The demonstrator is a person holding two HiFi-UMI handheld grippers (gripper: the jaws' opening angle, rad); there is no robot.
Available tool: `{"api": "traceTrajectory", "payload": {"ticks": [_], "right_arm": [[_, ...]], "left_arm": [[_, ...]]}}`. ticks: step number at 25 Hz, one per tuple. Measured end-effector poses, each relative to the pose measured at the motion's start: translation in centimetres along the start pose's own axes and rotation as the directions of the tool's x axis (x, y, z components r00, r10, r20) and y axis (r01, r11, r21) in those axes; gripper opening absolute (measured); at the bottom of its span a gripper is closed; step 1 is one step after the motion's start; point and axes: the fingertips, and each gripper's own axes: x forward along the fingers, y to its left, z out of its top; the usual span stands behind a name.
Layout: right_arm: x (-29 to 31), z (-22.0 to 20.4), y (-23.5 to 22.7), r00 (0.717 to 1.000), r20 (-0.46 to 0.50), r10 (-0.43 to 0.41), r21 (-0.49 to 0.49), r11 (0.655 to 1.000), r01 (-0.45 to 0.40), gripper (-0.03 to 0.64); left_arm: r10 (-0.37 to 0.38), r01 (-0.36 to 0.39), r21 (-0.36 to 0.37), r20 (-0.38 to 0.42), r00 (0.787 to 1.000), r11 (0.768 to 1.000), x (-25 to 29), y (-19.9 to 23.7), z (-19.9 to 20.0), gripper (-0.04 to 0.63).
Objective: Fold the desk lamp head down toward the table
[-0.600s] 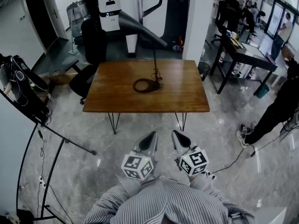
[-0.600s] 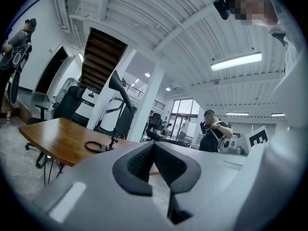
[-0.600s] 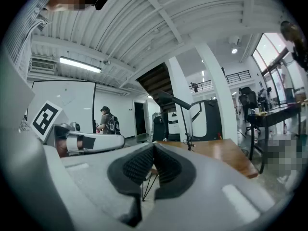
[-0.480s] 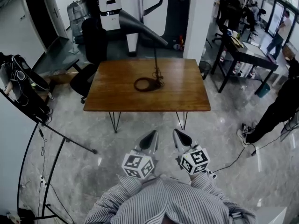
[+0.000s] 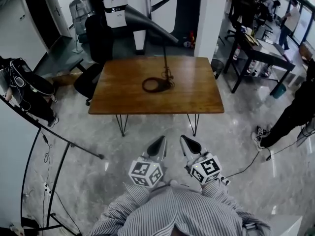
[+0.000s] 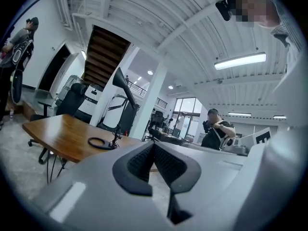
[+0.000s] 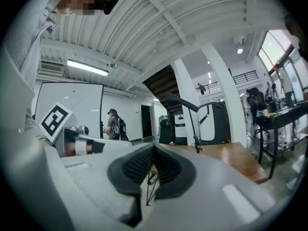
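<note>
On the middle of the wooden worktop (image 5: 197, 95) stands the desk lamp (image 5: 164, 65), with its ring-shaped base (image 5: 155, 85) flat on the wood, its thin stem upright and its dark cone head (image 5: 147, 26) raised high. Well apart from it, over the grey floor (image 5: 98, 176) at the near side of the worktop, the left hand-held gripper (image 5: 160, 142) and the right hand-held gripper (image 5: 185, 141) are side by side, both pointing toward the lamp. Each has its jaws pressed together with nothing between them.
</note>
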Motion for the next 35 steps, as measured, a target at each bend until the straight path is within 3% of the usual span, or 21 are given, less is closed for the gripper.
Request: {"api": "traceTrajectory", "payload": {"ticks": [3,6,8,11,17,27,35], "right_arm": [[-0.8,2.1,0.8,0.993,0.114,0.042,-0.07,0.997,-0.034,0.001],[-2.3,4.5,1.8,0.971,0.235,0.039,-0.219,0.976,0.014,0.001],[-2.3,4.8,2.4,0.966,0.251,0.061,-0.243,0.97,0.002,0.002],[-1.3,3.0,2.4,0.98,0.177,0.09,-0.208,0.977,-0.053,0.002],[0.7,0.5,-0.5,0.995,0.034,0.09,-0.033,0.995,-0.089,0.002],[2.2,0.4,-4.2,0.995,-0.026,0.094,-0.041,0.995,-0.095,0.002],[7.6,-1.4,-7.7,0.994,-0.071,0.08,-0.039,0.996,-0.083,0.002]], "left_arm": [[-0.006,0.006,-0.006,-0.008,1.0,1.0,0.2,0.1,-0.1,-0.002],[-0.008,0.008,-0.009,-0.016,1.0,1.0,0.2,0.0,-0.5,-0.002],[-0.008,0.008,-0.01,-0.023,1.0,1.0,0.3,-0.1,-0.8,-0.002],[-0.013,0.013,-0.009,-0.029,0.999,1.0,0.7,-0.2,-1.2,-0.002],[0.003,-0.002,0.01,-0.034,0.999,1.0,2.4,-0.2,-1.3,-0.002],[0.032,-0.032,0.015,0.001,0.999,0.999,6.0,0.0,-0.6,-0.002],[0.056,-0.056,0.005,0.005,0.998,0.998,10.3,4.7,0.0,-0.002]]}}
